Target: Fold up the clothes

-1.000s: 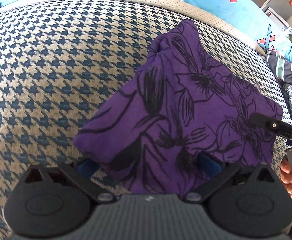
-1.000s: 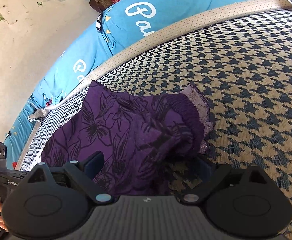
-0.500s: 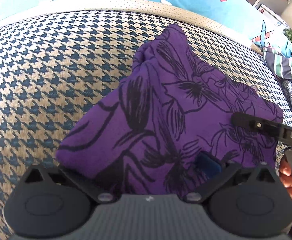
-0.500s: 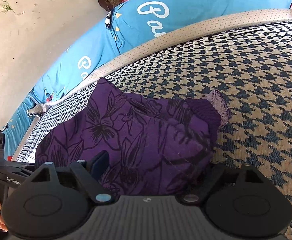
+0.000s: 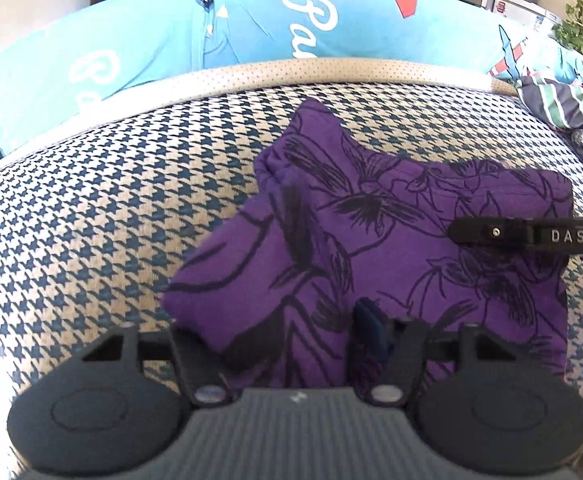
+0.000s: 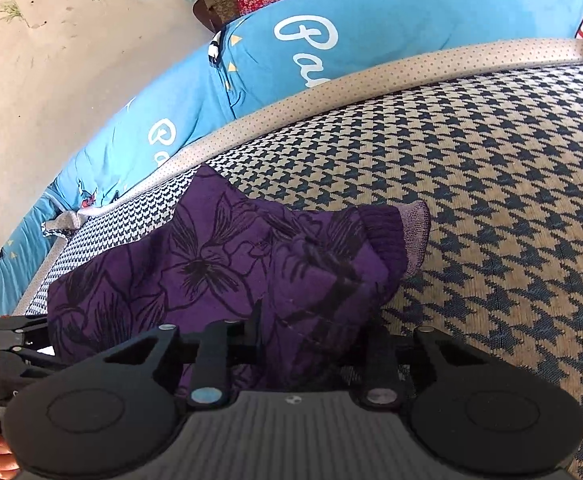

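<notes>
Jaws of the left gripper (image 5: 287, 340) pinch the near edge of the purple floral garment (image 5: 391, 248) lying on the houndstooth cushion (image 5: 111, 220). In the right wrist view, the right gripper (image 6: 311, 340) likewise clamps the garment's bunched near fold.

I see open houndstooth cover (image 5: 91, 216) to the left of the purple garment (image 5: 371, 240) and bare weave to its right in my right view; blue pillows (image 5: 251, 32) wall off the far edge, striped clothes (image 5: 559, 100) crowd the far right corner
</notes>
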